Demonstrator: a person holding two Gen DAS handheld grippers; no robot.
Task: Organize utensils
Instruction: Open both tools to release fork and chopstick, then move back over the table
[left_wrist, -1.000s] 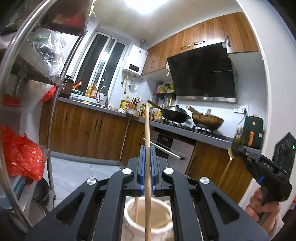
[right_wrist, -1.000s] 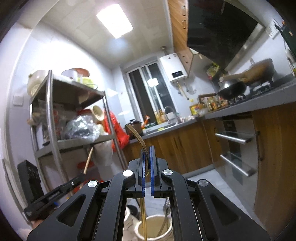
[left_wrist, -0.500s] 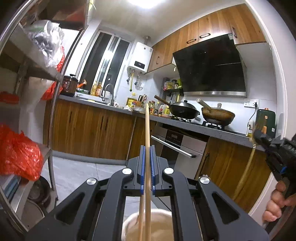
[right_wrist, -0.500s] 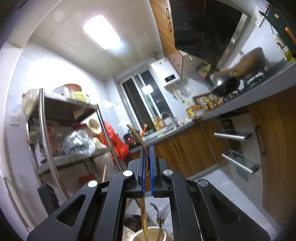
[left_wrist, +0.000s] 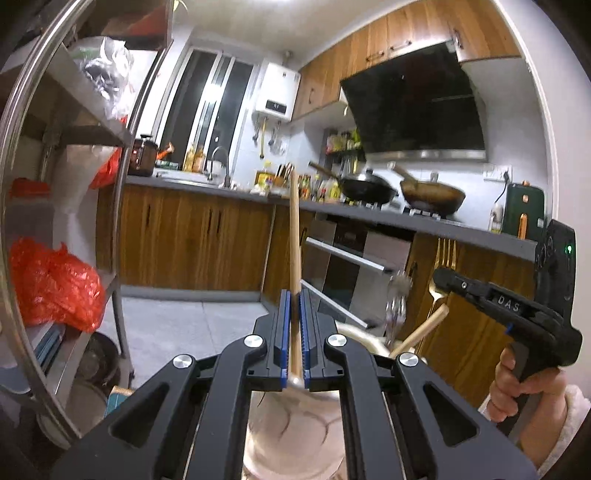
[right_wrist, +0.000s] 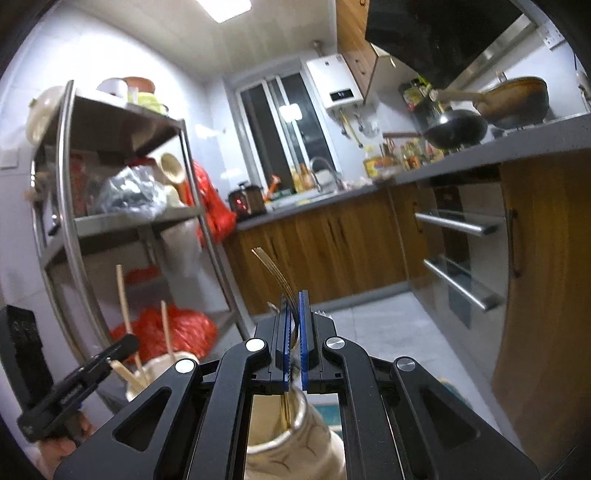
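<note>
Pinching a wooden chopstick (left_wrist: 294, 236) upright, my left gripper (left_wrist: 294, 306) has its blue pads closed on the stick above a pale ceramic jar (left_wrist: 295, 435). My right gripper (right_wrist: 294, 314) is clamped on a gold fork (right_wrist: 275, 271), tines up, its handle reaching down into another jar (right_wrist: 295, 443).

Grey countertop (left_wrist: 369, 214) with two woks (left_wrist: 369, 184), bottles (left_wrist: 321, 186), a cooker (left_wrist: 142, 157).
</note>
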